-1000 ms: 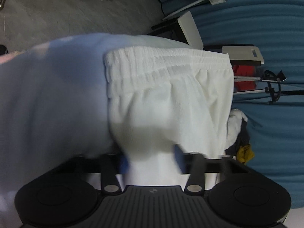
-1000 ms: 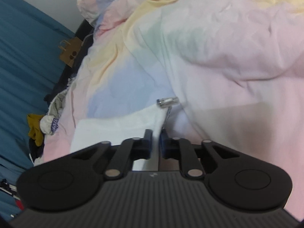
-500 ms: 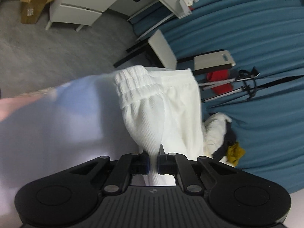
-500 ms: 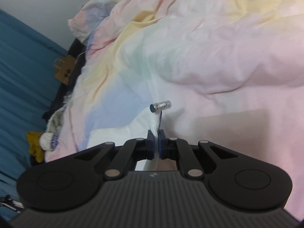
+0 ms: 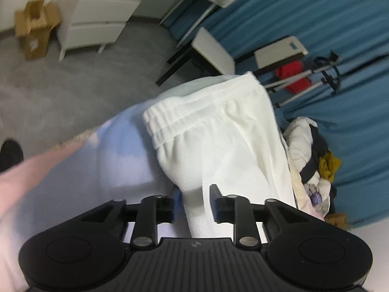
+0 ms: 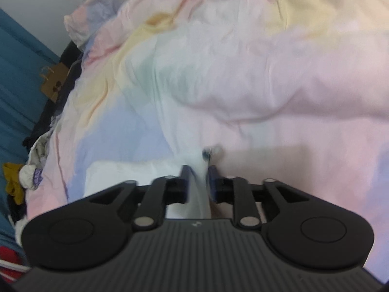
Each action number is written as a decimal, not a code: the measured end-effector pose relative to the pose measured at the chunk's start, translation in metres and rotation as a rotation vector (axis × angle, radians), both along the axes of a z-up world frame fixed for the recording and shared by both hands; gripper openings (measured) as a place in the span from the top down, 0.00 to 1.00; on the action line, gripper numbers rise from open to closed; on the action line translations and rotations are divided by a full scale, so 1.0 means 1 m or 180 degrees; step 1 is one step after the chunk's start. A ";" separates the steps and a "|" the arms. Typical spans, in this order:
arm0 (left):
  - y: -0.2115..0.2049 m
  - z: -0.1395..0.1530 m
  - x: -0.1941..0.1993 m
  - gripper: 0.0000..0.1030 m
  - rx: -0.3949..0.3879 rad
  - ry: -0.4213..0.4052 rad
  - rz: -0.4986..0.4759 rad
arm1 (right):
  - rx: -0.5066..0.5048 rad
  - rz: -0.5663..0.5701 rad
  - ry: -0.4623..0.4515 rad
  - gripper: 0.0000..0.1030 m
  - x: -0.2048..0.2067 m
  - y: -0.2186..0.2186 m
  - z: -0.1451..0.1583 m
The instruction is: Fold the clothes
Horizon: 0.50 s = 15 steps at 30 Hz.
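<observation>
Lying on the pastel bedsheet [image 6: 255, 77], the white shorts [image 5: 226, 131] sit near its edge. Your left gripper [image 5: 194, 203] and right gripper [image 6: 198, 182] have both just been opening; each stands parted, white cloth loose between its jaws, unpinched.

Soft, even indoor light, no glare – a faint shadow falls on the bedsheet [image 6: 267, 160]. Both fisheye views bend at the edges and look motion-blurred, perhaps slightly defocused.

Black ribbed grippers, blue-padded jaws
</observation>
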<state>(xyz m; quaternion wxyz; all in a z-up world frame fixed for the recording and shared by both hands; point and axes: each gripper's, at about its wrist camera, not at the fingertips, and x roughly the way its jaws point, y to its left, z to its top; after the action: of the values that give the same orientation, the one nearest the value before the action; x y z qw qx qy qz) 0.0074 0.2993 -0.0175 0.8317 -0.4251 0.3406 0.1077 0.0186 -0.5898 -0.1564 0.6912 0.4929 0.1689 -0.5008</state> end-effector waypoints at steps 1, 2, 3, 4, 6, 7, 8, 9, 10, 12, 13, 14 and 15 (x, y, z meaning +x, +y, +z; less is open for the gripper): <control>-0.003 0.006 -0.002 0.58 0.0092 -0.0028 -0.0047 | -0.0086 -0.0019 0.0034 0.46 0.000 0.001 0.005; -0.007 0.014 -0.005 0.53 0.0210 -0.0076 -0.0094 | -0.0200 -0.0026 0.0060 0.39 0.001 0.004 0.011; -0.013 0.022 -0.008 0.50 0.0333 -0.0129 -0.0140 | -0.0317 -0.0018 0.0080 0.33 0.002 0.006 0.017; -0.018 0.030 -0.011 0.46 0.0456 -0.0181 -0.0187 | -0.0437 0.0015 0.0115 0.32 0.004 0.010 0.023; -0.034 0.047 -0.010 0.34 0.0728 -0.0279 -0.0306 | -0.0697 0.0095 0.0185 0.31 0.010 0.018 0.037; -0.044 0.055 -0.008 0.24 0.0865 -0.0332 -0.0372 | -0.0807 0.0141 0.0183 0.31 0.013 0.022 0.044; -0.057 0.061 -0.004 0.19 0.0996 -0.0386 -0.0479 | -0.0909 0.0187 0.0173 0.31 0.015 0.027 0.050; -0.070 0.068 -0.001 0.19 0.1125 -0.0439 -0.0595 | -0.1011 0.0234 0.0163 0.31 0.018 0.031 0.056; -0.083 0.074 0.002 0.18 0.1254 -0.0493 -0.0711 | -0.1101 0.0308 0.0136 0.30 0.020 0.036 0.062; -0.116 0.082 0.013 0.15 0.1503 -0.0535 -0.0976 | -0.1206 0.0486 0.0074 0.29 0.026 0.046 0.070; -0.132 0.085 0.017 0.13 0.1601 -0.0557 -0.1097 | -0.1254 0.0577 0.0043 0.29 0.029 0.050 0.074; -0.148 0.086 0.023 0.11 0.1684 -0.0593 -0.1230 | -0.1276 0.0664 0.0007 0.29 0.032 0.056 0.076; -0.165 0.087 0.028 0.11 0.1764 -0.0632 -0.1365 | -0.1274 0.0749 -0.0030 0.29 0.034 0.061 0.077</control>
<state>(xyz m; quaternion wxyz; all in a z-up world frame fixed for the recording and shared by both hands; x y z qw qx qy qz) 0.0356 0.1344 0.0692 0.9480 -0.1108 0.2975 -0.0228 0.0527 -0.5290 -0.0790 0.8296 0.3251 0.1193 -0.4379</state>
